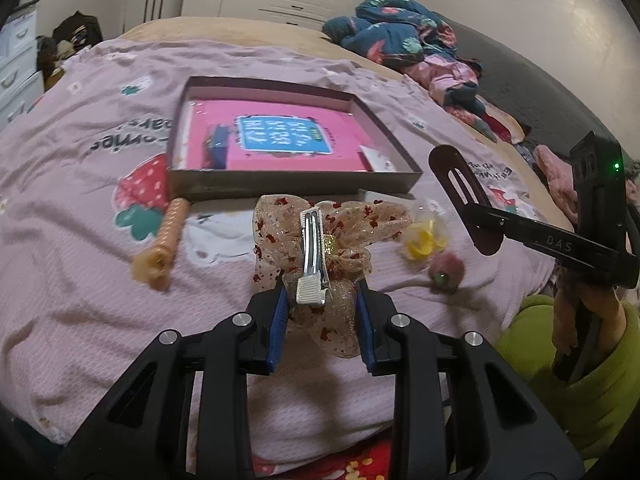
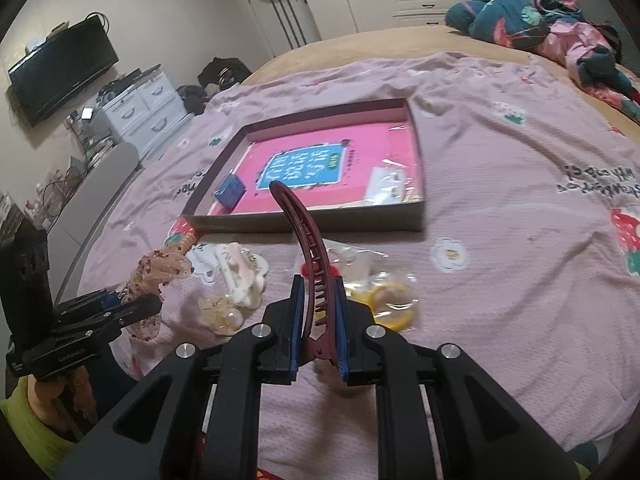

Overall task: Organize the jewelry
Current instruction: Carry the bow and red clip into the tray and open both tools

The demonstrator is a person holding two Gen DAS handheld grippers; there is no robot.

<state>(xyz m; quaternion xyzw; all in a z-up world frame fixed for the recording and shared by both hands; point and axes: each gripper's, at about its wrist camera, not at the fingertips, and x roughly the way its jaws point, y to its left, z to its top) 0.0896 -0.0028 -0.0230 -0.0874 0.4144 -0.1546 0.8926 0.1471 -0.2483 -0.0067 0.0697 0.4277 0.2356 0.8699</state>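
Left gripper (image 1: 322, 300) clenched on a beige glitter-mesh bow hair clip with red specks (image 1: 320, 240), metal clip face up, held just short of the shallow dark-walled cardboard box with pink printed liner (image 1: 296, 184). Right gripper (image 2: 316, 312) clenched on a long curved maroon plastic banana clip (image 2: 304, 248), teeth showing, tip pointing toward the box's near wall. Both held pieces are outside the box. Near side of box, on the lilac printed bedspread (image 1: 80, 320): a peach twisted hair claw (image 1: 162, 244), a clear packet with yellow rings (image 1: 426, 238), a small pink pom-pom tie (image 1: 446, 268), and in the right view a cream hair claw (image 2: 240, 276). Inside the box: a small blue cube (image 2: 230, 190) at the left end and a white packet (image 2: 386, 188) at the right. Risks, as I judge them: the soft mesh could slip from the pads, since the grip sits on fabric and clip end together; the banana clip's long tip could catch the box wall; the two grippers, close together, could collide. Writing: "DAS" legible on the right gripper's arm in the left view; the bedspread lettering and the blue label in the box are unreadable.
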